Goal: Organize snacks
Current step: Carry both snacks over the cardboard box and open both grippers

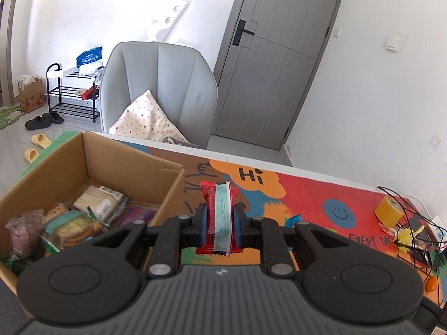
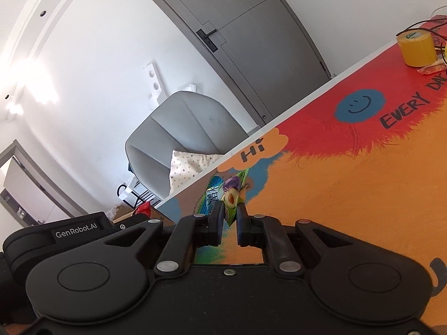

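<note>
Red snack packet between closed left jaws; green packet between right.

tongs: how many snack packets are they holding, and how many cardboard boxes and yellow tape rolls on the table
snack packets in tongs: 2, red packet in left tongs, green plum packet in right tongs
cardboard box: 1
yellow tape roll: 1
total: 4

Bright white walls, grey door, grey armchair, pale tiled floor.
</note>
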Demonstrator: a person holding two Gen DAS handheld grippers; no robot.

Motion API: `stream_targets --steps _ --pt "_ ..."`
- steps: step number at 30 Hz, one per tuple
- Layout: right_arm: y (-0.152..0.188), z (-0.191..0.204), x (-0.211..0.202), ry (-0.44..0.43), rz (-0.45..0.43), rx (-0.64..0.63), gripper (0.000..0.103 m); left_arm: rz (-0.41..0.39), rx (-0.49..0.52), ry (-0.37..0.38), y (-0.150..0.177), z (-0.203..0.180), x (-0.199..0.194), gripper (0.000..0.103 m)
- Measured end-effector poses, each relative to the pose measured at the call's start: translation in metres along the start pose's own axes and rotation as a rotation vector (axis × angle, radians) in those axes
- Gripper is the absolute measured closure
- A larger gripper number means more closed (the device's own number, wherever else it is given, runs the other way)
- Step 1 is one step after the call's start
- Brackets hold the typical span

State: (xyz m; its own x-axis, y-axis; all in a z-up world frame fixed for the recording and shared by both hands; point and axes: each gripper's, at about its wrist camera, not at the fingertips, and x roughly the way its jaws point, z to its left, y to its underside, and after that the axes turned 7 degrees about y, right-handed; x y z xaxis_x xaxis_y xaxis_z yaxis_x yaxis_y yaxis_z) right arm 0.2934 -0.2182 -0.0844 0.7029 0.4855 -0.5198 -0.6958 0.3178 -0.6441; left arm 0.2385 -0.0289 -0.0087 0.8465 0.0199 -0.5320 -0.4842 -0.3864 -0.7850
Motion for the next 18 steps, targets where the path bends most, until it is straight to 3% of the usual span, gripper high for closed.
stream_targets --steps 18 --pt "0.008 0.069 0.000 -0.083 0.005 -0.098 0.092 -0.079 -0.103 -0.022 -0.033 0.075 -0.040 0.085"
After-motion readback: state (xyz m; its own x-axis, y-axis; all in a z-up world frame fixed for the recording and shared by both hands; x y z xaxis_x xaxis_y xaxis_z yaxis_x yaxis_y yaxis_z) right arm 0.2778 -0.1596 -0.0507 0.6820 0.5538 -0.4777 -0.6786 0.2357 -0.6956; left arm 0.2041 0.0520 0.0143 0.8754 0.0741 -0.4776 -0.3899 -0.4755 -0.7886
